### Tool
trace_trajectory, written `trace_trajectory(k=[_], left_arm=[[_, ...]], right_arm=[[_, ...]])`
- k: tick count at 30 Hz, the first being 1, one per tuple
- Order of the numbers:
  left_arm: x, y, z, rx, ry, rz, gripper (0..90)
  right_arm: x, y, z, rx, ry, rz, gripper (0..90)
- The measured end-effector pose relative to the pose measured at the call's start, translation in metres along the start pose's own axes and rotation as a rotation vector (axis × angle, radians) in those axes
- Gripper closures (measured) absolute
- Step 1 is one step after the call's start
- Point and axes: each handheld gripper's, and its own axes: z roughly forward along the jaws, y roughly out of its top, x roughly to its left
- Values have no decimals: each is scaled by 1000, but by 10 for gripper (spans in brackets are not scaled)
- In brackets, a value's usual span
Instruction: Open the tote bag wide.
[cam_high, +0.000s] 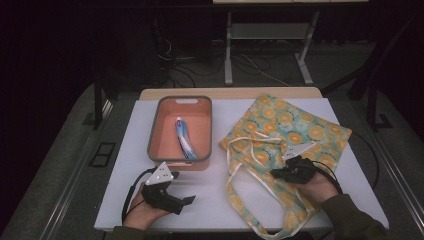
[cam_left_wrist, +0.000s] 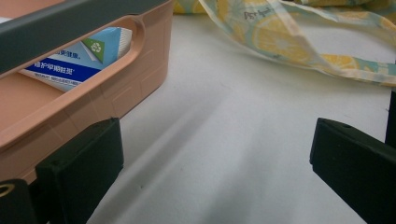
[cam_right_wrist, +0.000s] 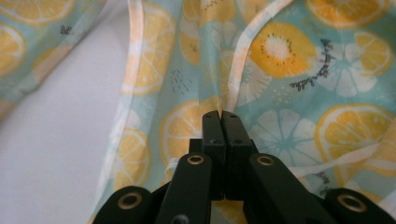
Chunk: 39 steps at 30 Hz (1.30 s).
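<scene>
Lemon-print fabric tote bag (cam_high: 287, 131) lies flat on the right half of the white table (cam_high: 127, 150), mouth and straps toward you, long axis running away from you. Your right gripper (cam_high: 275, 174) sits on its near edge, jaws pressed together; whether cloth is pinched, cannot tell. Your left gripper (cam_high: 189, 200) rests well apart, jaws spread, empty, just beside the peach bin (cam_high: 156, 125) holding the toothpaste tube (cam_high: 183, 137).

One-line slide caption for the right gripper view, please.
Right tongs, jaws closed together, pressed against the lemon-print tote bag lying on the white table.
</scene>
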Motion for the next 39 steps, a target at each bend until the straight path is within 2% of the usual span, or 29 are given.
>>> trace_trajectory(k=[2, 4, 8, 12, 17, 18, 23, 29, 32, 36, 39], left_arm=[[0, 0, 0, 0, 1, 1, 12], [0, 0, 0, 1, 0, 2, 12], [0, 0, 0, 2, 2, 3, 12], [0, 0, 0, 2, 2, 3, 12], [0, 0, 1, 4, 2, 2, 12], [0, 0, 1, 5, 2, 2, 12], [0, 0, 1, 6, 4, 0, 12], [0, 0, 0, 4, 2, 0, 12], [0, -1, 1, 6, 1, 0, 13], [0, 1, -2, -2, -5, 6, 13], [-3, 6, -6, -22, -36, 10, 15]], right_arm=[[3, 2, -3, -28, 32, 11, 895], [5, 4, -6, -47, 41, 9, 895], [7, 10, -17, -102, 34, 8, 895], [2, 17, -30, -165, 13, 10, 895], [-16, 23, -40, -211, -43, 37, 895], [-21, 25, -42, -223, -65, 48, 895], [-45, 30, -48, -269, -114, 108, 895], [-66, 31, -44, -285, -170, 162, 895], [-73, 28, -39, -275, -185, 187, 895], [-75, 26, -36, -262, -185, 192, 895], [-72, 27, -36, -266, -182, 185, 895]])
